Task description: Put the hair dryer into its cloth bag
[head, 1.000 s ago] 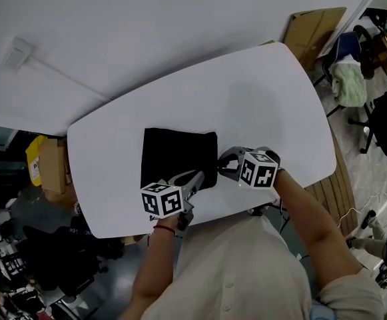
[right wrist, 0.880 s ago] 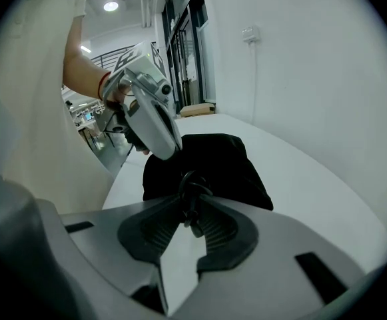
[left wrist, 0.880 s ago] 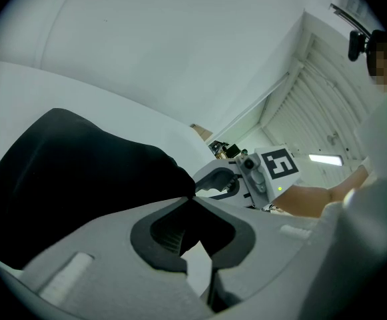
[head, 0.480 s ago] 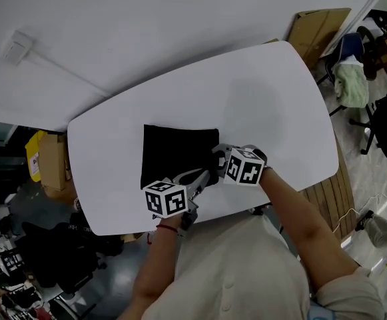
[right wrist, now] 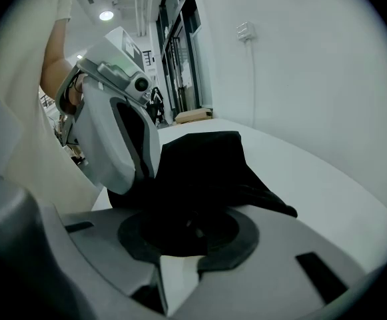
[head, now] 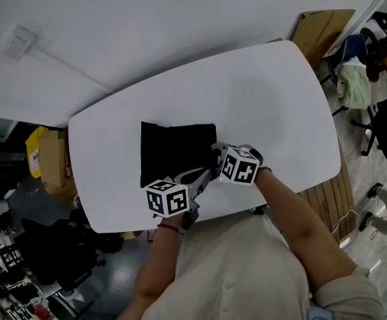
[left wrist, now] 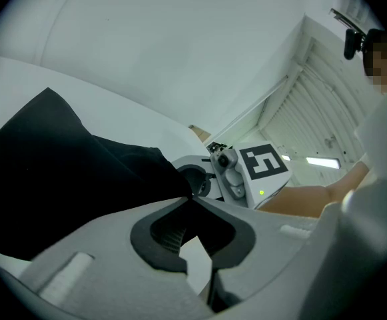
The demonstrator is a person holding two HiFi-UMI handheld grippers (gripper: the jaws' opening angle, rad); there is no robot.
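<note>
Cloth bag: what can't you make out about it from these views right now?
Cloth bag contents: opaque black cloth in every view; no hair dryer shows.
Bag's near edge: head view, covered by the left gripper and right gripper.
Right gripper's hold: right gripper view, black on black between its jaws; gripped or not, unclear.

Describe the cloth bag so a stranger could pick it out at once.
Start at the white oval table. Toward its near edge lies the cloth bag, a flat black rectangle pinched at its near side by the left tongs and right tongs. Nothing else dark lies on the white top.
</note>
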